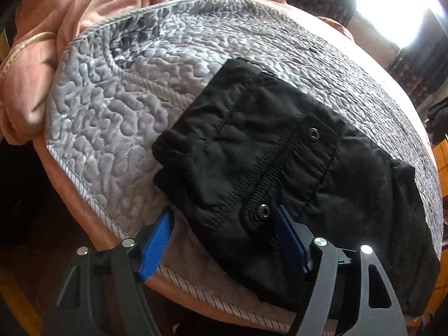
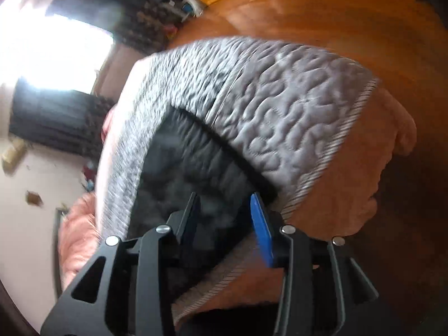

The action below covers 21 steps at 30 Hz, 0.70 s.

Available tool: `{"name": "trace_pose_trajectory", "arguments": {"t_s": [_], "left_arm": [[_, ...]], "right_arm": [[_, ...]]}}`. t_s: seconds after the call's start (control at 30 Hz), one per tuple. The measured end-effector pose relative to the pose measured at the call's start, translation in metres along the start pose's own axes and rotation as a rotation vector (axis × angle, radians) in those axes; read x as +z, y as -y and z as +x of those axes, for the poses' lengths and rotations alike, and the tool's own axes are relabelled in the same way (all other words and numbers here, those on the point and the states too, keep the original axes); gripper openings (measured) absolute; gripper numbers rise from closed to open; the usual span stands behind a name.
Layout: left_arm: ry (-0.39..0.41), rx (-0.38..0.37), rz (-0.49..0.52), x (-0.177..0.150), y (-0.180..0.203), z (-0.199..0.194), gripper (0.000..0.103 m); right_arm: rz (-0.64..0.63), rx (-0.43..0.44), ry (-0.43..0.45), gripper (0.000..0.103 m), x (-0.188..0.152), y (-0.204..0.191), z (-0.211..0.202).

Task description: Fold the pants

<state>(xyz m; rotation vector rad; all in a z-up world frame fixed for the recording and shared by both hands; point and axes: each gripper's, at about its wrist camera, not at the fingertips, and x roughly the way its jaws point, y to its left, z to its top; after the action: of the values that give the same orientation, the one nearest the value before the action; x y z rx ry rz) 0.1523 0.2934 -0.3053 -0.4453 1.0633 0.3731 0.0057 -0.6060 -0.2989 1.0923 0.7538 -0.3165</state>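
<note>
Left wrist: creased black pants (image 1: 280,168), quilted bedspread (image 1: 126,106)

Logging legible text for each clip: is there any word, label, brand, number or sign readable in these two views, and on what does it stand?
None readable in either view.
Black pants: two metal snaps, no lettering to make out.
Gray quilted bedspread: stitched pattern only, no text.
Left hand-held gripper and right hand-held gripper: blue pads and dark frames, no markings visible.
Clutter by the window in the right wrist view: too blurred to read.
</note>
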Motion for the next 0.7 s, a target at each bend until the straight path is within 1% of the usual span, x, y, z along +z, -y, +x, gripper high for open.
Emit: {"name": "trace_pose_trajectory", "arguments": {"t_s": [0.03, 0.1, 0.2, 0.33, 0.5, 0.63, 0.7], "left_arm": [[0.005, -0.003, 0.012, -0.002, 0.002, 0.0, 0.077], [0.011, -0.002, 0.021, -0.005, 0.005, -0.001, 0.084], [0.005, -0.013, 0.004, -0.007, 0.004, 0.0, 0.085], [-0.005, -0.01, -0.009, -0.005, 0.005, 0.002, 0.085], [-0.007, 0.01, 0.012, -0.001, 0.011, 0.003, 0.086], [-0.004, 0.008, 0.006, 0.001, 0.016, 0.006, 0.086], [0.002, 0.008, -0.001, 0.001, 0.016, 0.006, 0.088]], "right_arm": [[0.034, 0.026, -0.002, 0.038, 0.002, 0.007, -0.001], [0.101, 0.077, -0.019, 0.044, 0.003, 0.023, 0.003], [0.147, 0.111, -0.035, 0.048, -0.001, 0.036, 0.013], [0.202, 0.153, -0.048, 0.049, -0.006, 0.051, 0.029], [0.226, 0.194, -0.056, 0.05, -0.013, 0.056, 0.041], [0.245, 0.235, -0.049, 0.05, -0.016, 0.06, 0.049], [0.237, 0.274, -0.049, 0.055, -0.016, 0.053, 0.049]]}}
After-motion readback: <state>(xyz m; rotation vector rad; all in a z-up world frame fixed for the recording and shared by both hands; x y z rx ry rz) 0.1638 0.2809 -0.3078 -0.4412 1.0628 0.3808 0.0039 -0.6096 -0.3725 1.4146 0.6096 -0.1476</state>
